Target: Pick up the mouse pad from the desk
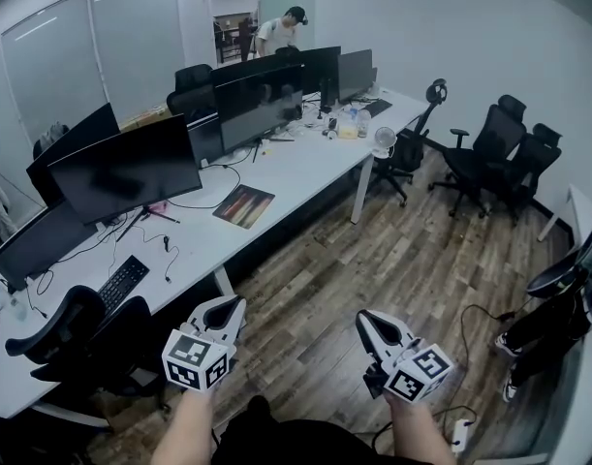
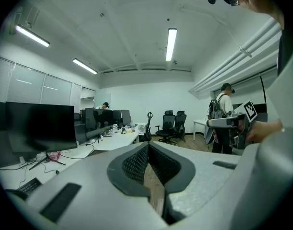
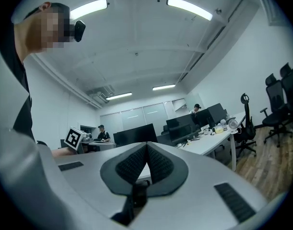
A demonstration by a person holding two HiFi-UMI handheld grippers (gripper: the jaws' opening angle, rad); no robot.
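Note:
The mouse pad (image 1: 243, 205) is a dark rectangle with a reddish-orange print. It lies flat on the long white desk (image 1: 305, 163), in front of the black monitors. Both grippers hang over the wooden floor, well short of the desk. In the head view my left gripper (image 1: 233, 304) sits at lower left and my right gripper (image 1: 364, 318) at lower right. Each has its jaws together with nothing between them. The left gripper view shows the left gripper (image 2: 148, 145) pointing along the desk row. In the right gripper view the right gripper (image 3: 146, 145) points toward the monitors. Neither gripper view shows the pad.
Monitors (image 1: 131, 168) stand along the desk, with a keyboard (image 1: 121, 284) and cables on it. A black chair (image 1: 77, 332) stands by the desk near my left gripper. More office chairs (image 1: 489, 153) cluster at the right. A person (image 1: 281, 32) stands at the desk's far end.

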